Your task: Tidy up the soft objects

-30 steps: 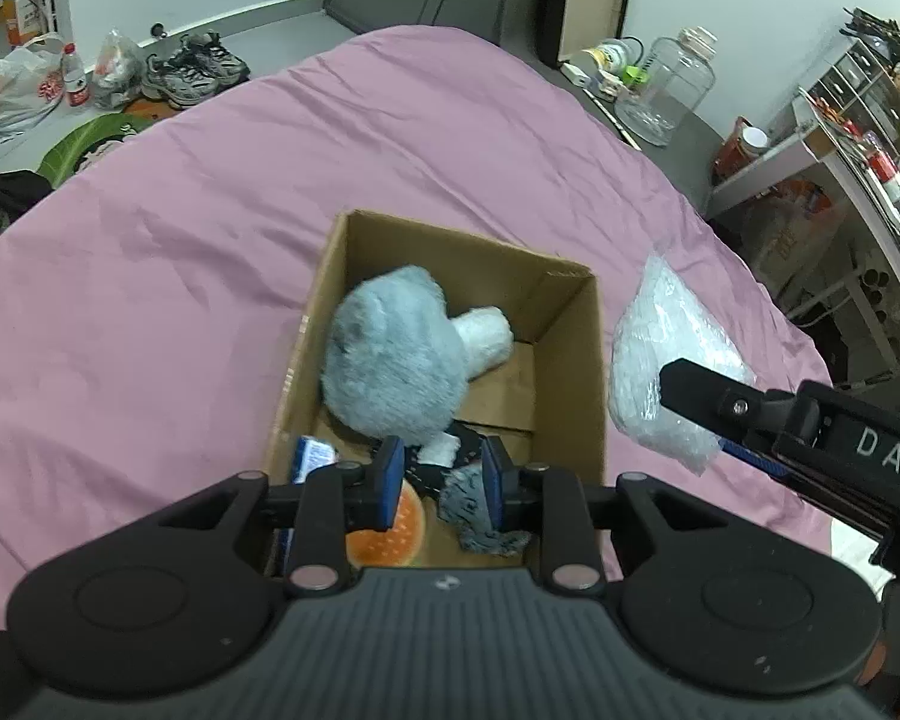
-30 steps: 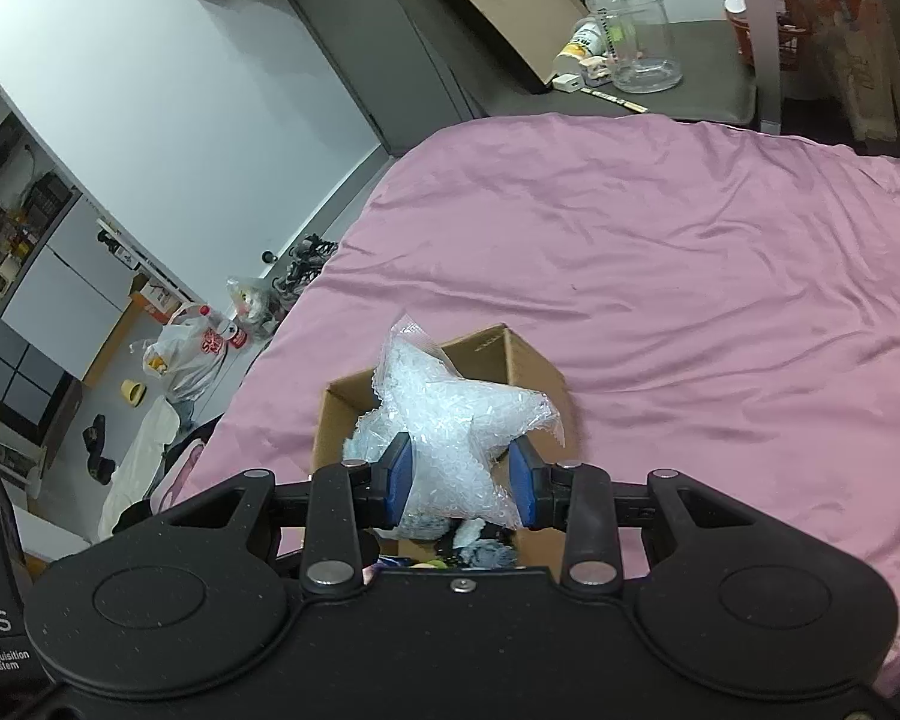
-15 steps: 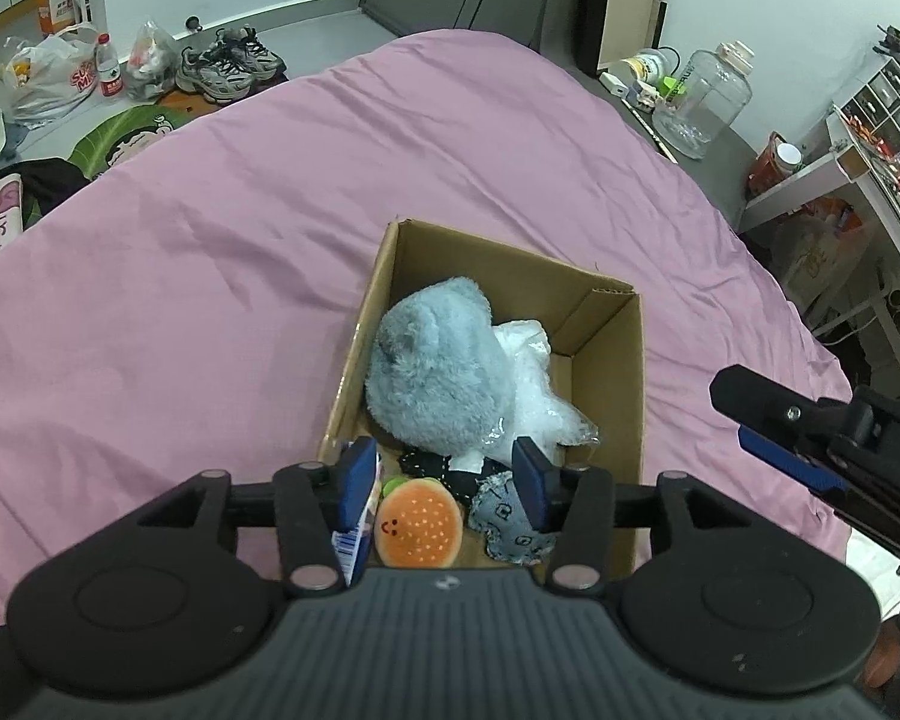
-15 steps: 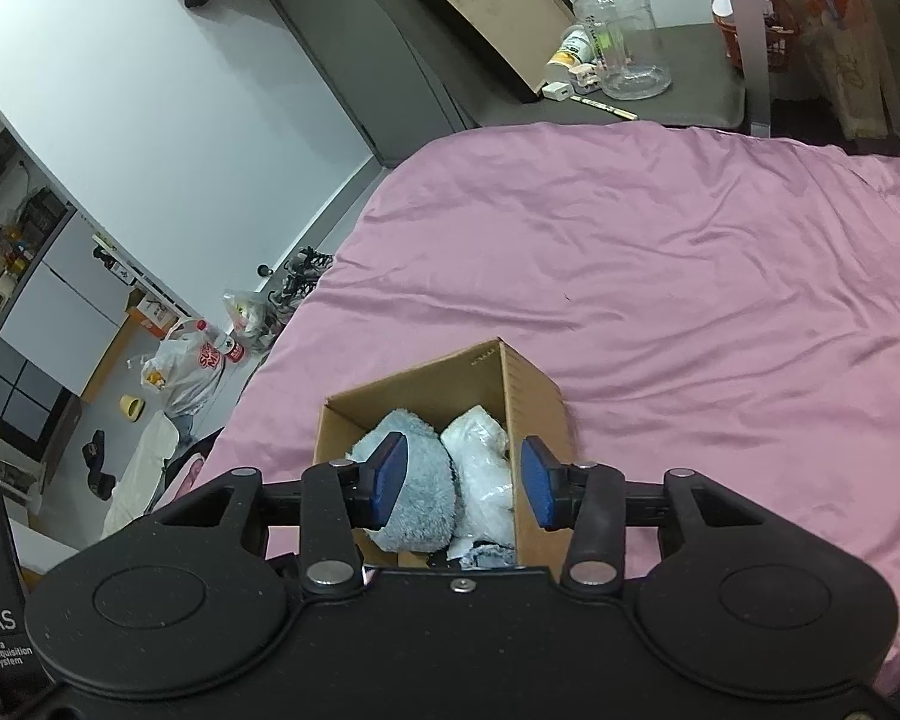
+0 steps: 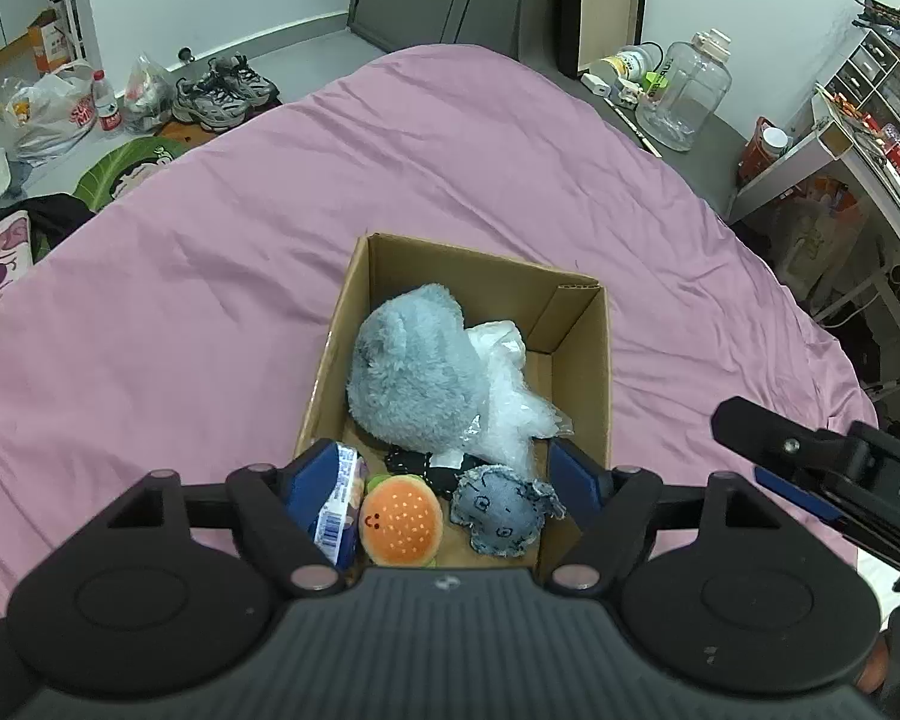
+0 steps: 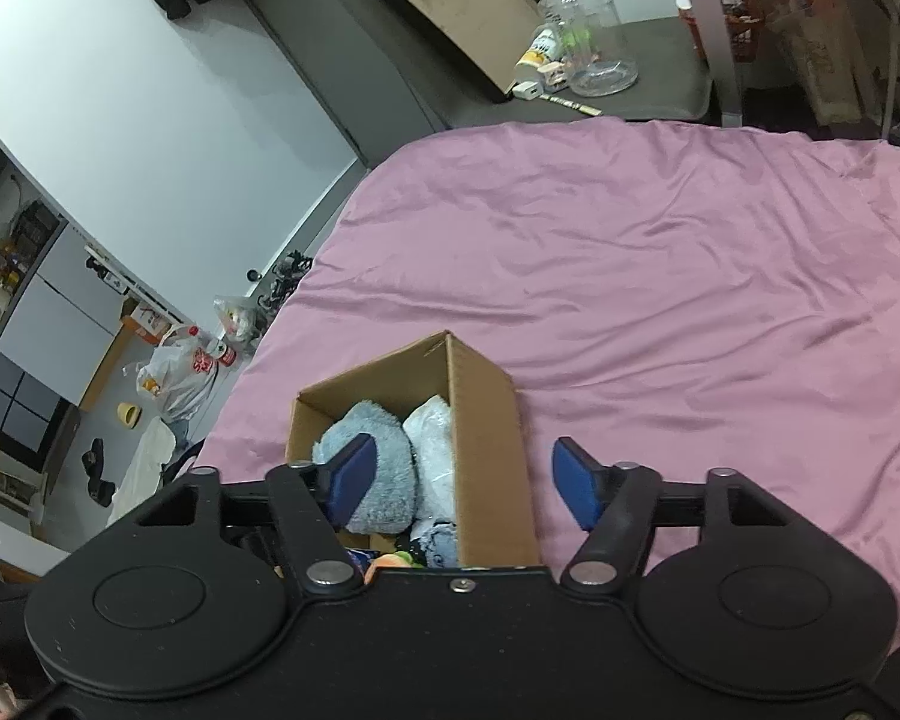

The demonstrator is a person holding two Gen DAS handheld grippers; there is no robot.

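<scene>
A cardboard box (image 5: pixel 582 360) sits on the pink bed. It holds a grey plush toy (image 5: pixel 414 366), a clear plastic bag (image 5: pixel 510 396), a burger plush (image 5: pixel 399 519), a denim plush (image 5: pixel 501 510), a black item and a blue packet (image 5: pixel 339 507). My left gripper (image 5: pixel 444 480) is open and empty above the box's near end. My right gripper (image 6: pixel 465 480) is open and empty above the box (image 6: pixel 486 450), where the grey plush (image 6: pixel 384 468) and bag (image 6: pixel 435 456) show. The right gripper also shows in the left wrist view (image 5: pixel 810 468).
The pink bed sheet (image 5: pixel 210 276) spreads around the box. Shoes (image 5: pixel 222 90), bags and bottles lie on the floor at the far left. A glass jar (image 5: pixel 684 96) and a cluttered white desk (image 5: pixel 858 156) stand at the far right.
My right gripper opened and dropped the plastic bag into the box beside the grey plush, then drew back. My left gripper opened wider and pulled back from the box.
</scene>
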